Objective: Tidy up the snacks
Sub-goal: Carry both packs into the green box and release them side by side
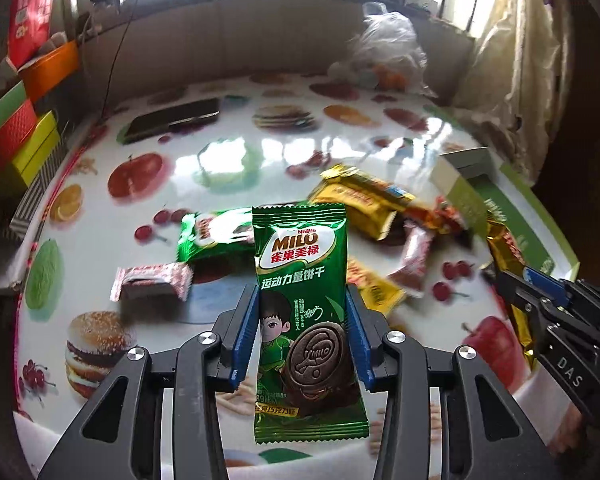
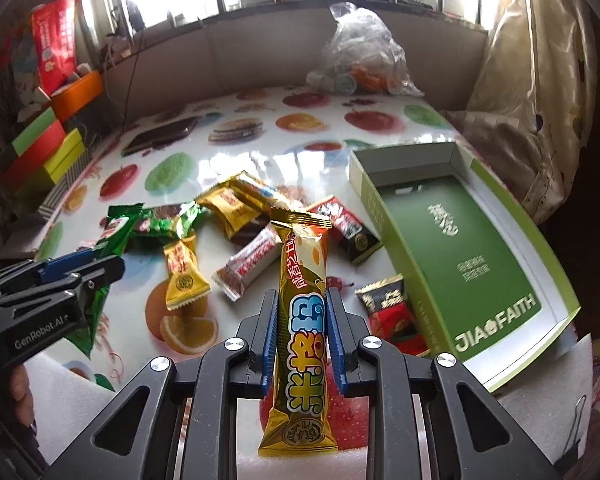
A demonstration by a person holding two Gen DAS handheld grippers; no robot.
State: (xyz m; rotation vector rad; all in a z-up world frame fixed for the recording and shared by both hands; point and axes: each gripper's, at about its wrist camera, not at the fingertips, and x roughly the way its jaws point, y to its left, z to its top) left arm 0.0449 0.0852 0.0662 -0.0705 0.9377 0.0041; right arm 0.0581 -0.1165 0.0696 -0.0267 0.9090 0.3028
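My left gripper (image 1: 302, 312) is shut on a green Milo biscuit packet (image 1: 304, 280) and holds it upright above the table. My right gripper (image 2: 302, 312) is shut on a long gold snack bar (image 2: 302, 320) with a cheese print. Each gripper shows in the other's view: the right gripper (image 1: 512, 280) at the right edge, the left gripper (image 2: 100, 268) at the left edge. A pile of loose snacks lies on the table: another green Milo packet (image 1: 216, 236), gold packets (image 1: 360, 204), a silver-red packet (image 1: 152, 284). The open green box (image 2: 460, 240) lies at the right.
The table has a glossy fruit-print cloth (image 1: 220, 152). A black phone (image 1: 172, 120) lies at the back left. Coloured boxes (image 1: 24, 140) stack along the left edge. A clear plastic bag (image 1: 384, 56) sits at the back. A curtain (image 2: 540, 100) hangs at the right.
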